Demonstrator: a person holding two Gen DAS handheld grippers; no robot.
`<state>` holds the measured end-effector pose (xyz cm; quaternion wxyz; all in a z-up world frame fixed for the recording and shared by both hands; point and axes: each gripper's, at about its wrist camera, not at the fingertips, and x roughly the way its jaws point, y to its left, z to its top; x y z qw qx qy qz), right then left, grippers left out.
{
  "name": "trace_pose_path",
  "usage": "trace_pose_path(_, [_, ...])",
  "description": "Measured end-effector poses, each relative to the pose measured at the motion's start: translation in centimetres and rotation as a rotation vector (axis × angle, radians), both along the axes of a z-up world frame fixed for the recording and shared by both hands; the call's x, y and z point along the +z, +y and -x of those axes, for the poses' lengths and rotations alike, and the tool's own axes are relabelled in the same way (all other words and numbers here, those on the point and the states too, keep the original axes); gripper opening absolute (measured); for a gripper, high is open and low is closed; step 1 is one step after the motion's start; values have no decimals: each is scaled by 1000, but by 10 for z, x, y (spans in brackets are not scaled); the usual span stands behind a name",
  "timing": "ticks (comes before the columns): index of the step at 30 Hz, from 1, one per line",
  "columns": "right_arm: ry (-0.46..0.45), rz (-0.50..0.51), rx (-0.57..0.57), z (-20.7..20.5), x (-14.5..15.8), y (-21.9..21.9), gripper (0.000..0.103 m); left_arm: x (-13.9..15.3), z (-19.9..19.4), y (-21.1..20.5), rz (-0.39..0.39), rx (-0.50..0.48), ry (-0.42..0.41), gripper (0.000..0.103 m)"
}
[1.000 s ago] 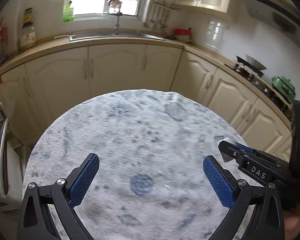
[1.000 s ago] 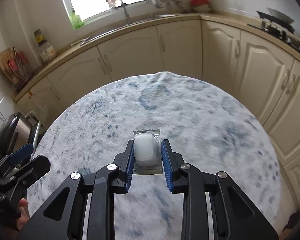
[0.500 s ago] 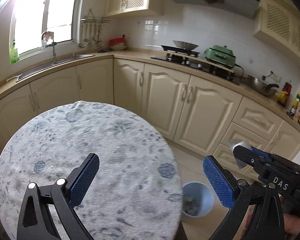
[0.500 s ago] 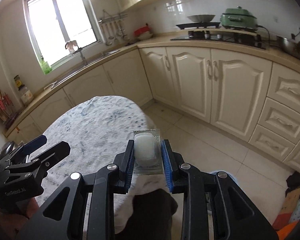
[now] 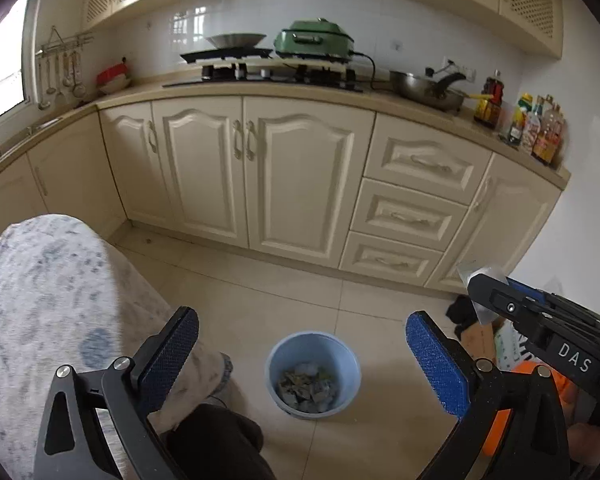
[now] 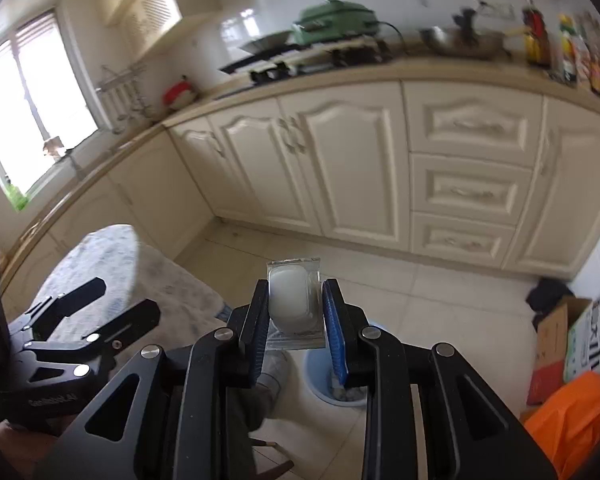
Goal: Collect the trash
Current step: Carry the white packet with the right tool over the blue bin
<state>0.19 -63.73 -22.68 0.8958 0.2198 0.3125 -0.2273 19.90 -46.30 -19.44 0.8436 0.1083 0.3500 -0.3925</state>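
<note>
My right gripper (image 6: 295, 314) is shut on a clear plastic packet with a white oval piece inside (image 6: 292, 300), held in the air above the floor. It also shows at the right edge of the left wrist view (image 5: 484, 280). A light blue trash bin (image 5: 313, 374) with scraps inside stands on the tiled floor, low in the left wrist view; in the right wrist view its rim (image 6: 320, 390) shows just below the right gripper's fingers. My left gripper (image 5: 300, 354) is open and empty, above the bin.
The round table with a blue-grey mottled cloth (image 5: 36, 300) is at the left. Cream kitchen cabinets (image 5: 260, 176) run along the far side. A cardboard box (image 6: 556, 336) and an orange bag (image 6: 572, 412) lie on the floor at the right.
Both grippers have swung right, away from the table toward the floor and cabinets. The blue bin has come into view below them. The right gripper keeps its hold on the packet.
</note>
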Motion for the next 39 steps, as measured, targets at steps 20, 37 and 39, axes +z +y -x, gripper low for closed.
trace_pose_path(20, [272, -268, -116, -71, -261, -107, 26, -377, -178, -181, -444, 212, 417, 95])
trace_pose_path(37, [453, -387, -49, -128, -392, -96, 26, -571, -233, -195, -587, 335, 750, 18])
trace_pose_path(39, [458, -391, -48, -130, -396, -96, 26, -576, -236, -195, -585, 345, 755, 14])
